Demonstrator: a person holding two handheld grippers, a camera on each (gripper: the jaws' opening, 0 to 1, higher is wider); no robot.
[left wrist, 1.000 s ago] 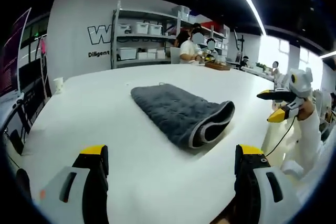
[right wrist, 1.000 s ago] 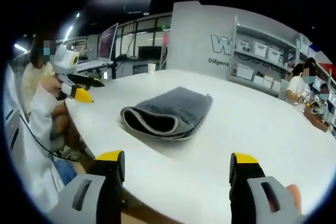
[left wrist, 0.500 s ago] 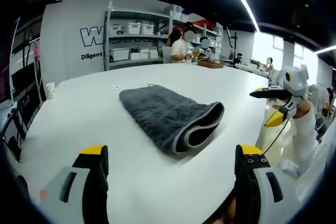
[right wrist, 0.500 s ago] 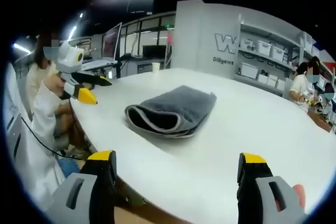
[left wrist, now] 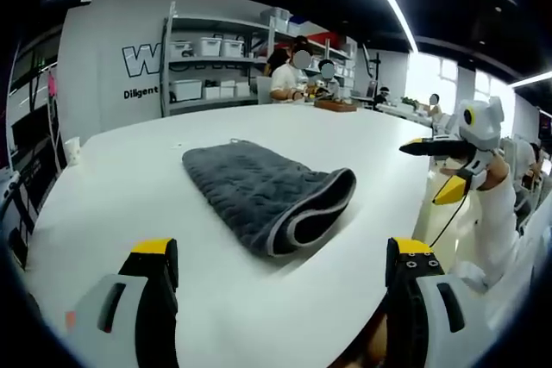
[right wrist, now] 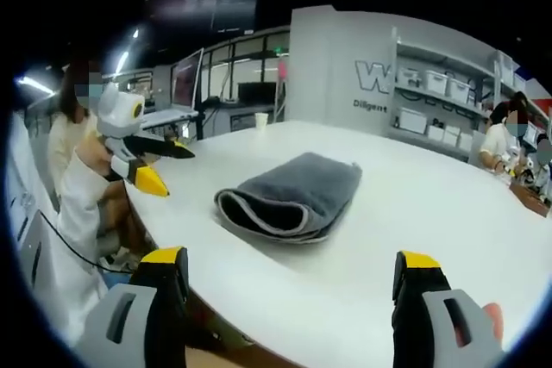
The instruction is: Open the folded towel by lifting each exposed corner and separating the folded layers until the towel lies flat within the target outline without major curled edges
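Note:
A dark grey quilted towel point(left wrist: 259, 191) lies folded on the white table point(left wrist: 129, 178), its looped fold with a pale edge facing the table's near edge. In the right gripper view the same towel point(right wrist: 293, 196) rests mid-table. My left gripper point(left wrist: 280, 286) is open, its yellow-tipped jaws wide apart above the table's near edge, well short of the towel. My right gripper point(right wrist: 289, 295) is open too, held off the table's edge. Each gripper appears in the other's view: the right gripper point(left wrist: 444, 165) and the left gripper point(right wrist: 151, 161), both in the air beside the table.
A paper cup point(right wrist: 260, 121) stands at the table's far edge. Shelves with white bins point(left wrist: 203, 66) line the back wall. People sit at the far end point(left wrist: 289, 75). The person holding the grippers point(right wrist: 73, 187) wears white sleeves.
Both views have shifted slightly as the hands moved; the right jaws stand a little wider than a second ago. The towel has not moved.

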